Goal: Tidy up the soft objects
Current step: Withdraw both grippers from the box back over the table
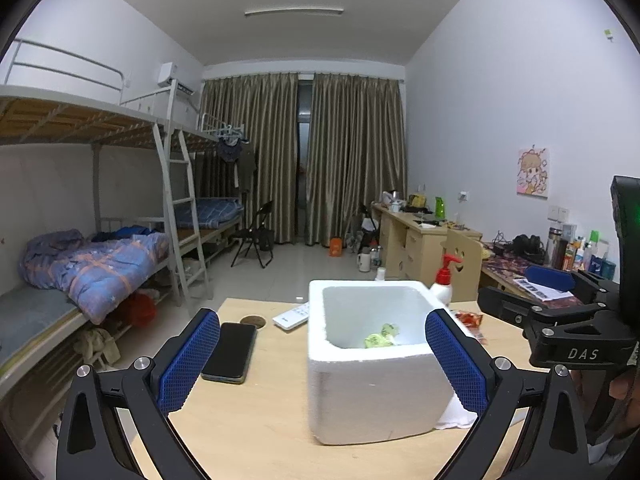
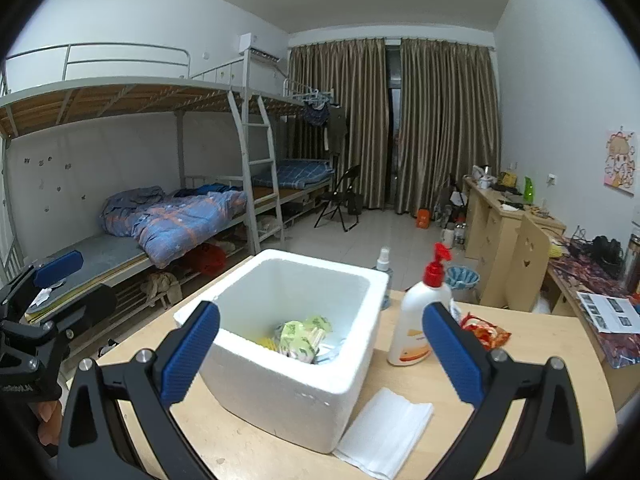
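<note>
Foam box [image 2: 288,360] holds packets; both hand-held grippers [image 1: 322,364] [image 2: 320,356] gape empty; tissue [image 2: 384,432] at five o'clock could tear if pinched hard.

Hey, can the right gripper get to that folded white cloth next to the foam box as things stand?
Probably yes. The right gripper has its jaws wide open and empty, and the folded white cloth lies uncovered on the table beside the foam box.

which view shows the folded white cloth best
The right wrist view: the folded white cloth lies fully visible beside the foam box. The left wrist view shows only a corner of it behind a blue finger pad.
</note>
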